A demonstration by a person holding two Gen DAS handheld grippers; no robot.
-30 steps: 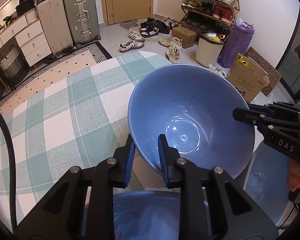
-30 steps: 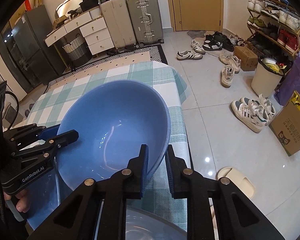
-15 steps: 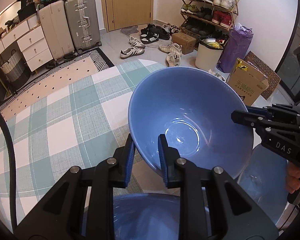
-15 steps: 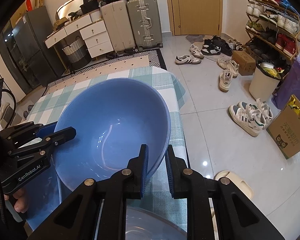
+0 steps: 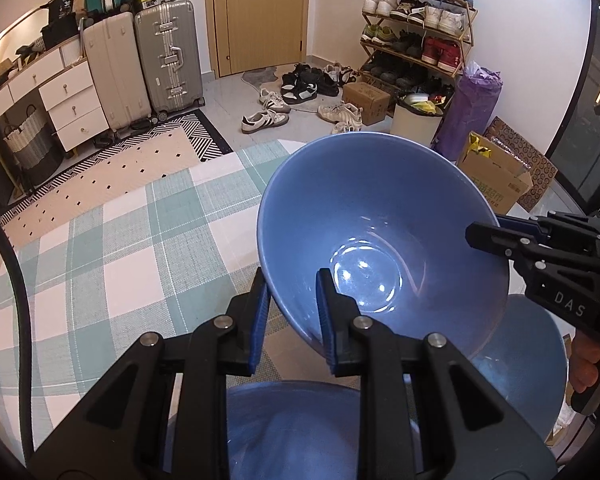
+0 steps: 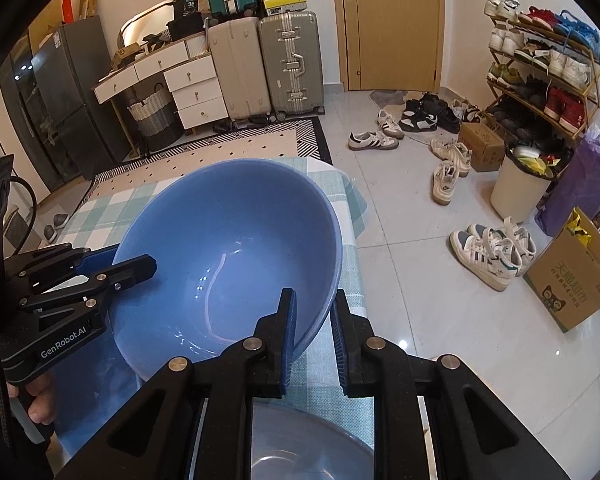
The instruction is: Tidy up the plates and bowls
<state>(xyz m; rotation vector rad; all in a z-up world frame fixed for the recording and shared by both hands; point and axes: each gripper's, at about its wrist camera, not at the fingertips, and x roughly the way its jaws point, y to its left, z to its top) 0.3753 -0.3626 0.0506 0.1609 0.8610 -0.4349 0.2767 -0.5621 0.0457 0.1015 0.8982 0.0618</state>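
Checked bench (image 5: 100, 248); two more blue dishes (image 5: 292, 420) (image 5: 520, 352) lie below. Left gripper (image 5: 290, 312) and right gripper (image 6: 314, 334) fingers both clamped on opposite rims of the blue bowl (image 5: 380, 240), held tilted above the bench.

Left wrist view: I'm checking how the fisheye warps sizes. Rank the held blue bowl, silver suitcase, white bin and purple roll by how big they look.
1. Blue bowl, nearest the camera.
2. Silver suitcase.
3. Purple roll.
4. White bin, only slightly smaller than the roll.
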